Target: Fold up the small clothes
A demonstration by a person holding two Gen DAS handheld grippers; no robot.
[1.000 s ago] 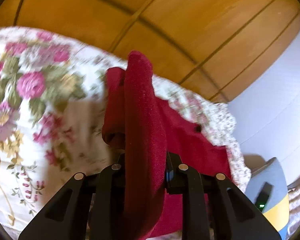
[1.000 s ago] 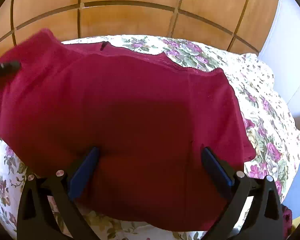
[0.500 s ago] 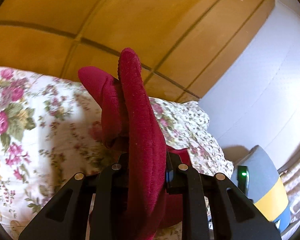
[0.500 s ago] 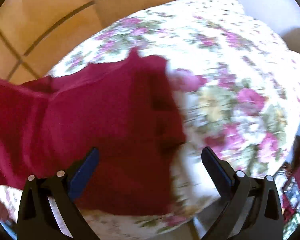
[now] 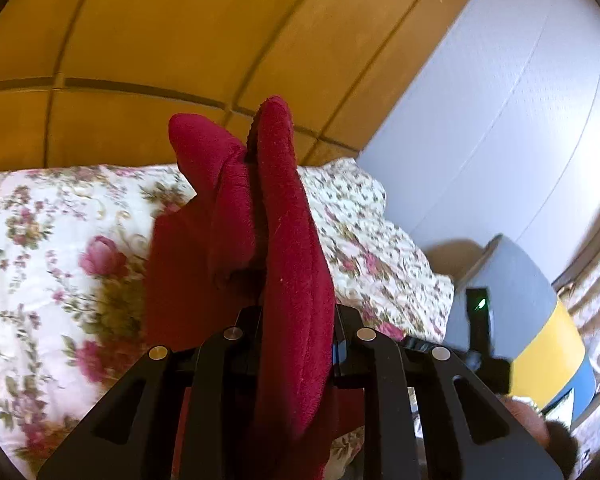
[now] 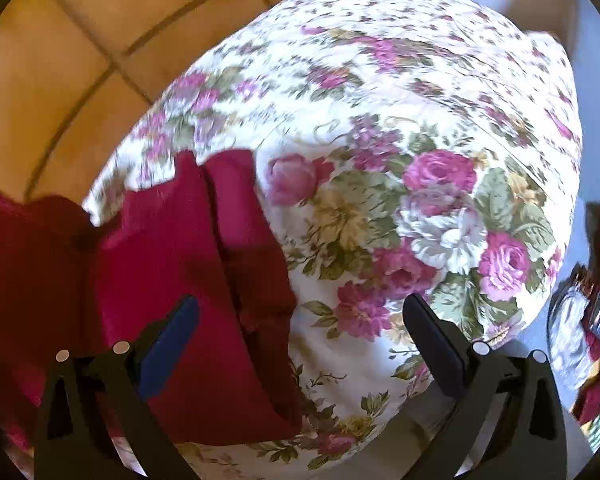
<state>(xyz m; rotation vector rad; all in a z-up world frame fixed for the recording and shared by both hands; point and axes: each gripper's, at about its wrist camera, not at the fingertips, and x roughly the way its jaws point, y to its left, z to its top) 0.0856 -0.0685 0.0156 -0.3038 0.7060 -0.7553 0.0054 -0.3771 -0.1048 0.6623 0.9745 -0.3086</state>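
A dark red garment [image 6: 188, 288] lies on a floral bedspread [image 6: 400, 208], with a folded edge running down its right side. My left gripper [image 5: 296, 320] is shut on a fold of the red garment [image 5: 288, 240] and holds it up above the bedspread [image 5: 44, 264]; the bunched cloth stands up between the jaws. My right gripper [image 6: 300, 320] is open and empty, hovering over the garment's right edge, its left finger [image 6: 168, 344] above the cloth and its right finger [image 6: 436, 340] above the bare bedspread.
Orange wood panelling [image 5: 180, 40] backs the bed. A white wall [image 5: 500, 120] is to the right. A grey, yellow and blue object [image 5: 532, 328] with a black device stands beside the bed. Cluttered items [image 6: 596, 312] lie off the bed's right edge.
My left gripper has lifted and swung right with the red cloth held in it. My right gripper has moved right, from over the garment's middle to its right edge, still open.
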